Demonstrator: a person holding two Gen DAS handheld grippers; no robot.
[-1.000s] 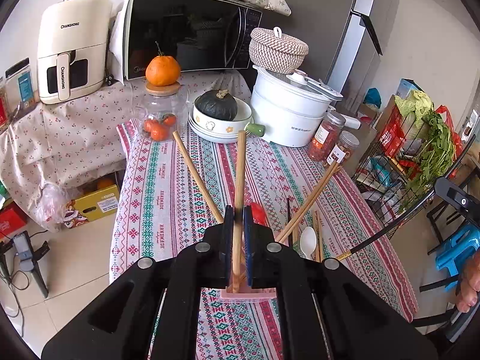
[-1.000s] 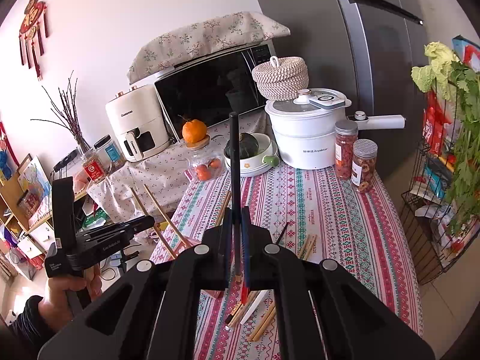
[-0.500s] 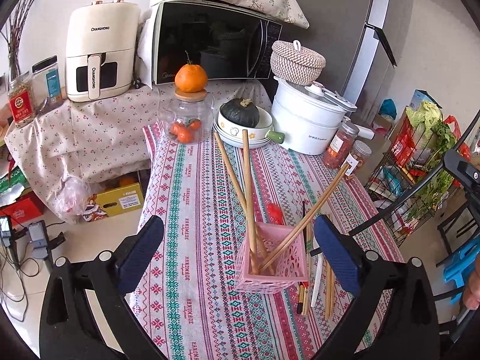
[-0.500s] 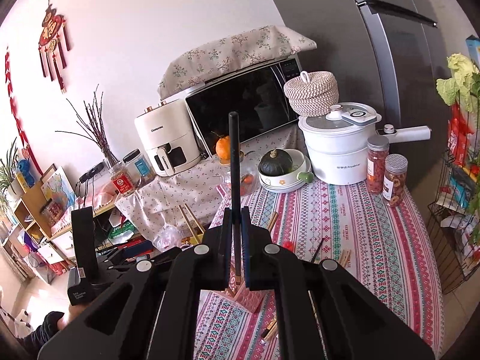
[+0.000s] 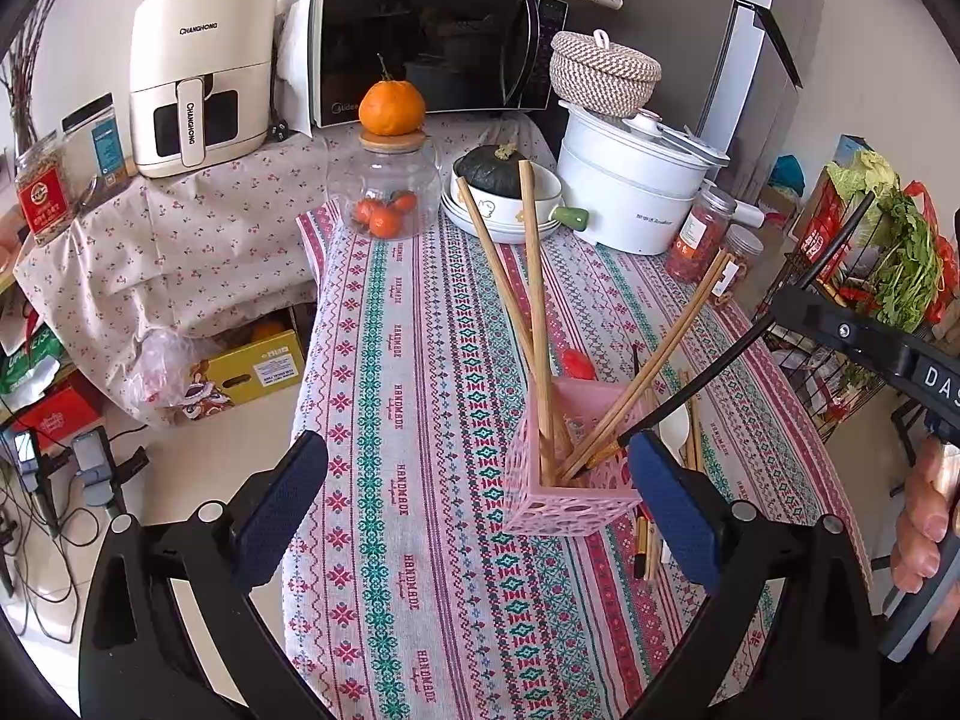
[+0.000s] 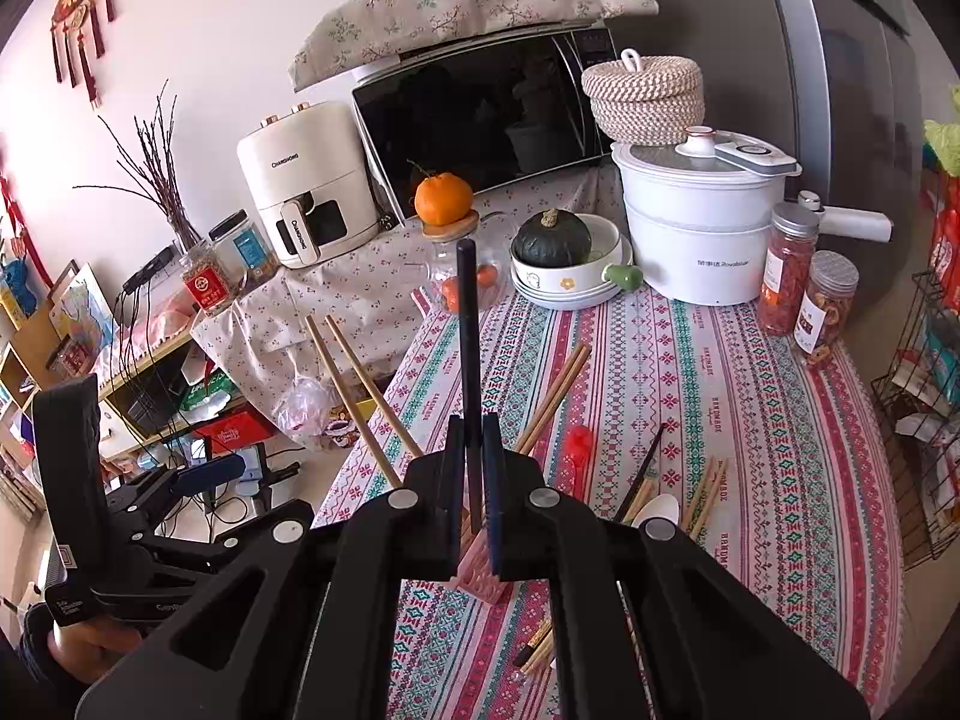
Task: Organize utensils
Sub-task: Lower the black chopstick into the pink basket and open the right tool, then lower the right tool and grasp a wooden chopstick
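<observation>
A pink perforated basket (image 5: 570, 474) stands on the patterned tablecloth and holds several wooden chopsticks (image 5: 534, 300) that lean outward. My left gripper (image 5: 477, 507) is open wide just short of the basket, with nothing between its pads. My right gripper (image 6: 474, 438) is shut on a black chopstick (image 6: 467, 330), held upright above the basket (image 6: 480, 570). In the left wrist view that black chopstick (image 5: 708, 369) slants down from the right, its tip at the basket's rim. Loose on the cloth lie a white spoon (image 6: 654, 507), a red spoon (image 6: 579, 441) and more chopsticks (image 6: 708, 489).
At the table's far end stand a glass jar (image 5: 384, 192) with an orange on its lid, stacked bowls with a squash (image 5: 498, 171), a white pot (image 5: 630, 192) and spice jars (image 5: 696, 234). A wire rack of vegetables (image 5: 888, 264) is at the right. The table's edge (image 5: 306, 372) drops off on the left.
My left gripper opened, let the wooden chopstick go into the basket and drew back from it. My right gripper carried the black chopstick down over the basket.
</observation>
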